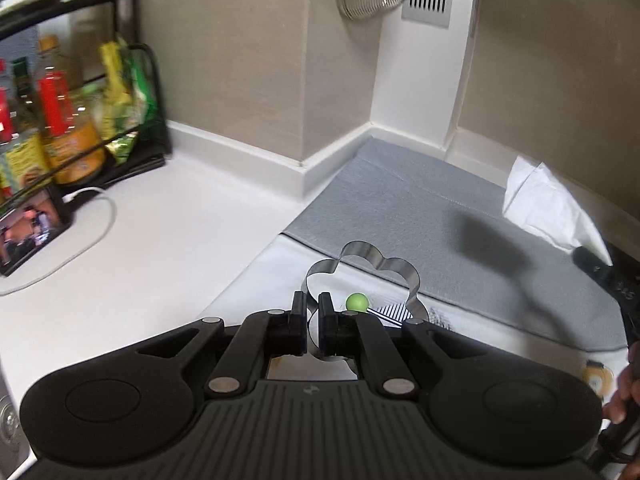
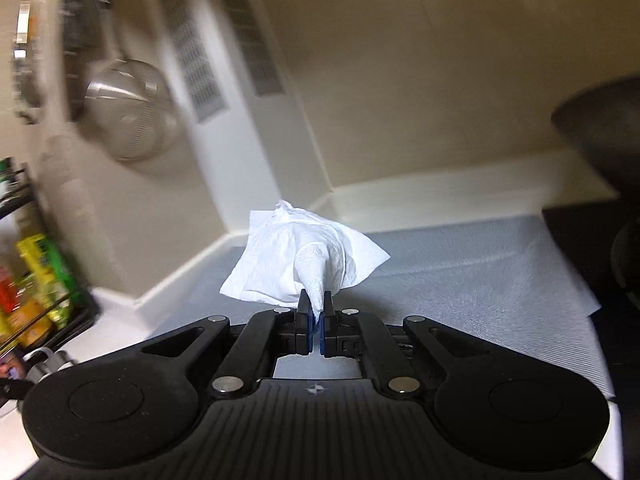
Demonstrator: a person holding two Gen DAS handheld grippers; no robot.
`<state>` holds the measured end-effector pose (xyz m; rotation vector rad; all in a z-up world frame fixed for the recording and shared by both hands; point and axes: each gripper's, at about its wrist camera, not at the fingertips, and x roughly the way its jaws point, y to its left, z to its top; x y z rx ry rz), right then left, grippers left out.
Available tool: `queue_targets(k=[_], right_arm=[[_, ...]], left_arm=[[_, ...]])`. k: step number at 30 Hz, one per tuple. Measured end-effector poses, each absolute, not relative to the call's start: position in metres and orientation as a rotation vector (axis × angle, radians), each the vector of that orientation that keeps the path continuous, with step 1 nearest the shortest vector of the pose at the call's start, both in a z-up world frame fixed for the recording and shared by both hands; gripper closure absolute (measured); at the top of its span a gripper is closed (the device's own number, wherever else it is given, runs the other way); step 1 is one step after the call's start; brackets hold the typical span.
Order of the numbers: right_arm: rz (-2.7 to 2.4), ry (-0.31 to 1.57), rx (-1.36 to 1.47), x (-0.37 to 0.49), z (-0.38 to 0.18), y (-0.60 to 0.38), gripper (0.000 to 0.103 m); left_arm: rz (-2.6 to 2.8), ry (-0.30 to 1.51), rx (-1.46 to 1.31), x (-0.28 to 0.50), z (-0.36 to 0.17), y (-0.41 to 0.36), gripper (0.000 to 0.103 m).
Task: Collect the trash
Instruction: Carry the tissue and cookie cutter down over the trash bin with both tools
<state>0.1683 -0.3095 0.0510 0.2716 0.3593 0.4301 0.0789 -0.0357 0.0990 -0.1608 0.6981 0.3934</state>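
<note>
Looked feather-light, soft, easily torn: the white tissue [image 2: 308,256], best pinched at a gathered corner. Hung just ahead of the right tongs [image 2: 316,312], clenched on that twisted corner, above the grey mat [image 2: 460,264]. Left tongs [image 1: 311,312] clamped on the thin, stiff metal cookie cutter [image 1: 360,276] over the desk [image 1: 160,240].

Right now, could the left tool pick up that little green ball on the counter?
Probably not yet: the left tool is shut on the metal cookie cutter, so it is occupied. The green ball lies close by with nothing covering it.
</note>
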Motion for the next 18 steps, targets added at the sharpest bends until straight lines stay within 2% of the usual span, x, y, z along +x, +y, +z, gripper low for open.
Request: queue_targets(k=[8, 18], right_arm=[[0.542, 0.283, 0.232, 0.073, 0.089, -0.328, 0.100], [0.636, 0.316, 0.162, -0.023, 0.082, -0.344, 0.100]], left_arm=[[0.389, 0.683, -0.161, -0.010, 0.103, -0.043, 0.098], [0.388, 0.711, -0.144, -0.087, 0.074, -0.061, 0.098]])
